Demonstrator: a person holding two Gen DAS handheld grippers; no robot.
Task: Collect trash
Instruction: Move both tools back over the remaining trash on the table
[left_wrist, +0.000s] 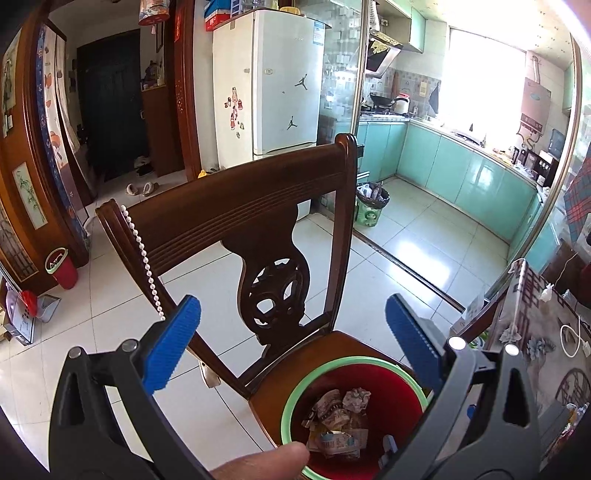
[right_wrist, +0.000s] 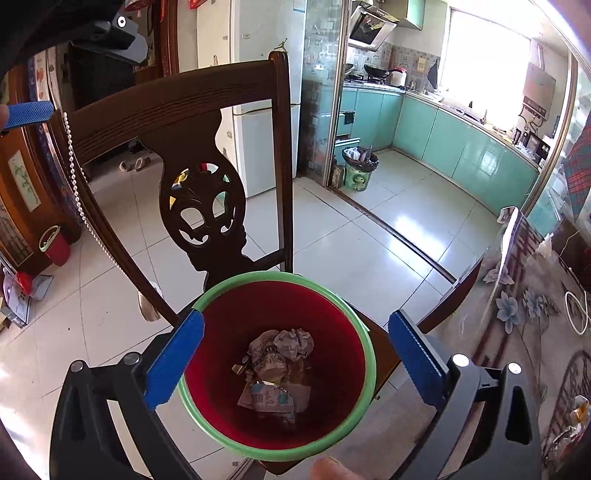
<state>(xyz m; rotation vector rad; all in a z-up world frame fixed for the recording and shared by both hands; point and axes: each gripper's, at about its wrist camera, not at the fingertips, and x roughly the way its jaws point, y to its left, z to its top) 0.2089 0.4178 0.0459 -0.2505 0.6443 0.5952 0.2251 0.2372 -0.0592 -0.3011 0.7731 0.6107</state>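
A red bin with a green rim (right_wrist: 365, 334) stands on the seat of a dark wooden chair (left_wrist: 236, 210). Crumpled paper and wrappers (right_wrist: 277, 373) lie at its bottom. The bin rim (left_wrist: 295, 391) also shows low in the left wrist view, with the trash (left_wrist: 338, 421) inside. My right gripper (right_wrist: 295, 354) is open and empty, hovering right over the bin's mouth. My left gripper (left_wrist: 291, 339) is open and empty, held above the chair seat just behind the bin. The left gripper's blue finger (right_wrist: 29, 112) shows at the upper left of the right wrist view.
A table with a flowered cover (right_wrist: 532, 314) stands to the right, with a white cable on it. A second red bin (left_wrist: 62, 267) stands on the floor at left. A lined green bin (left_wrist: 371, 205) stands by the kitchen doorway. A bead string (left_wrist: 144, 258) hangs on the chair.
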